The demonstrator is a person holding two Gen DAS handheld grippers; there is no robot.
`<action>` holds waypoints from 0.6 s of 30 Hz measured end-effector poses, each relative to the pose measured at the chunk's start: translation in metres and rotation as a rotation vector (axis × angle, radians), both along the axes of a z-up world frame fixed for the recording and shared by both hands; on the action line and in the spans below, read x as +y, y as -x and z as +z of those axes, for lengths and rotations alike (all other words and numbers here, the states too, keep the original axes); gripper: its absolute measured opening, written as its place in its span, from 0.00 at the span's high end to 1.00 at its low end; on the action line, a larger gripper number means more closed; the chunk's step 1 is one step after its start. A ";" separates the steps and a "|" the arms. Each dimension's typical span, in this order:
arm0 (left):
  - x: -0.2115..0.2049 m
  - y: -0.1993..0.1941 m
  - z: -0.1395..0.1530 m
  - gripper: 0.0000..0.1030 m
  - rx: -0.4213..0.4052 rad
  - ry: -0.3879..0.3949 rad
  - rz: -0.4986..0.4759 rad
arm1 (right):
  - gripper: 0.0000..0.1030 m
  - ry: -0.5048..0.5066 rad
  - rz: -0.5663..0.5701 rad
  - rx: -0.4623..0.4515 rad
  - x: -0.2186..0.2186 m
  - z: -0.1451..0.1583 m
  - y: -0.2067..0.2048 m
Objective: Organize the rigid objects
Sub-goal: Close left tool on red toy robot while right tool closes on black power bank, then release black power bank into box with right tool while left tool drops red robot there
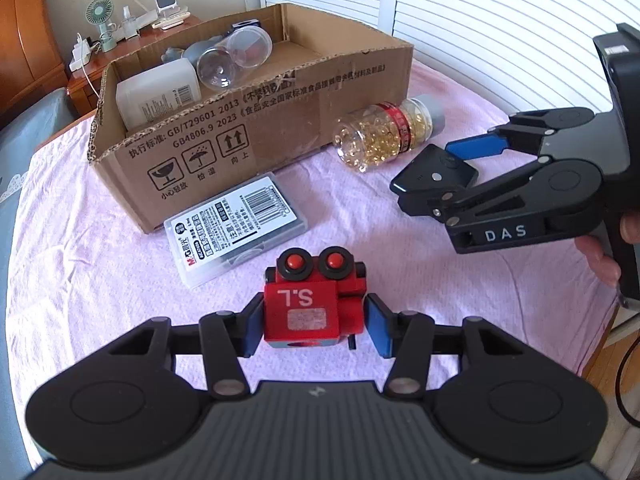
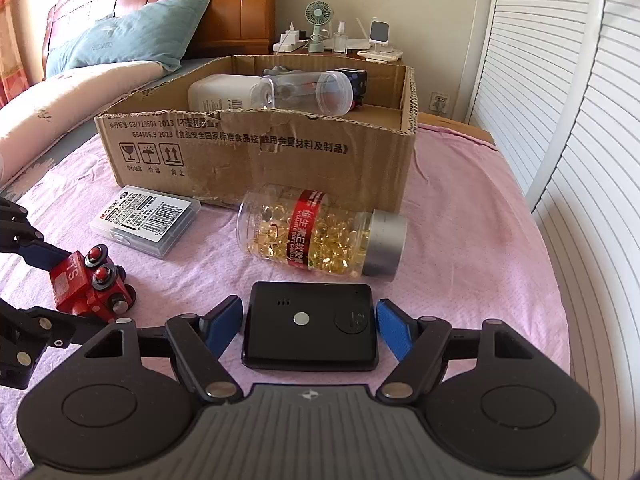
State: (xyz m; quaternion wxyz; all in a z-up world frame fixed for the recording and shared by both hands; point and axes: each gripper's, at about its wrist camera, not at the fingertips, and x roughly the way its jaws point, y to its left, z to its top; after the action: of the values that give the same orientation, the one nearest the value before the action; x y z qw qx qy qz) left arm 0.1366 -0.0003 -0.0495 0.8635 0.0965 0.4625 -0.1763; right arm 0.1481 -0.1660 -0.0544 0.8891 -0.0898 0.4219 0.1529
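Observation:
A red toy block [image 1: 304,308] with two red knobs sits between the blue pads of my left gripper [image 1: 316,328], which is shut on its sides. In the right wrist view the same red toy [image 2: 76,280] is held at the far left by the left gripper [image 2: 68,292]. A flat black device [image 2: 312,320] lies on the pink cloth between the blue pads of my right gripper [image 2: 310,328]. The pads stand close beside its short edges without pressing, so that gripper is open. From the left wrist, the right gripper [image 1: 432,172] straddles the black device [image 1: 424,172].
An open cardboard box [image 1: 260,120] [image 2: 260,160] at the back holds a white container [image 1: 156,96] and a clear jar [image 1: 236,56]. A bottle of golden capsules [image 2: 320,236] and a clear flat case [image 2: 146,220] lie before it. A nightstand fan [image 2: 319,14] stands behind; a pillow [image 2: 132,32] lies left.

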 end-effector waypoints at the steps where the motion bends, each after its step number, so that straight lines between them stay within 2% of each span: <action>1: 0.000 -0.001 0.000 0.50 0.000 0.004 0.004 | 0.26 0.001 0.001 0.002 0.000 0.000 0.000; 9: 0.002 0.001 0.003 0.52 -0.001 0.007 -0.019 | 0.28 0.008 0.015 0.040 -0.001 0.006 0.004; 18: 0.009 0.009 0.013 0.52 0.014 0.003 -0.062 | 0.28 0.015 0.089 0.057 -0.001 0.024 0.022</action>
State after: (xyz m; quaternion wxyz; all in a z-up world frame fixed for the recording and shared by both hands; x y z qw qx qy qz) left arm 0.1276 0.0083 -0.0362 0.8545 0.1084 0.4652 -0.2042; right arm 0.1264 -0.1665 -0.0307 0.8684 -0.1108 0.4437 0.1914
